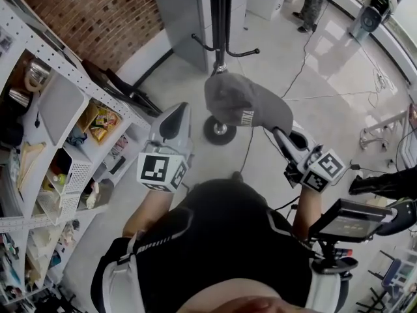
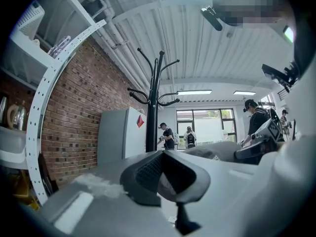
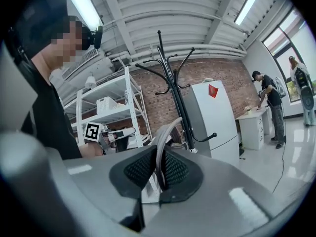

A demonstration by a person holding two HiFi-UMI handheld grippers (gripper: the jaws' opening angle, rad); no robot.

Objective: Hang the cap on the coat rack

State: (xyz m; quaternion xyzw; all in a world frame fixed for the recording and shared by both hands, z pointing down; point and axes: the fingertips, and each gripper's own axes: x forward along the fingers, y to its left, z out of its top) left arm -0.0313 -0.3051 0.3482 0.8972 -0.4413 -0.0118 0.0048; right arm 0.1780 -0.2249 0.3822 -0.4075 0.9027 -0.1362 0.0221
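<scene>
The pale glossy floor [image 1: 313, 77] spreads under everything. A brick wall [image 1: 98, 12] runs along the far side, and a white shelf unit [image 1: 65, 70] packed with boxes and kitchen things stands against it on the left. Next to the wall stands a tall white cabinet [image 1: 179, 18] with a small red mark on its front.

Just beside the cabinet stands the black coat rack [image 1: 220, 25], with a thin pole, curved hooks higher up and a round base on the floor. All the hooks in view are bare.

The grey cap [image 1: 244, 103] is in the air in front of the person, crown toward the rack. In the head view it lies over the foot of the pole, just above the base. It hangs on no hook, and I cannot tell whether it touches the pole.

The right gripper [image 1: 281, 135] pinches the cap by its brim. In the right gripper view the brim's thin curved edge [image 3: 160, 142] runs up between the two pads [image 3: 175, 172], which press on it from both sides.

The left gripper [image 1: 177, 113] is held level to the left of the cap and apart from it. Its jaws stand a little spread with nothing between them.
</scene>
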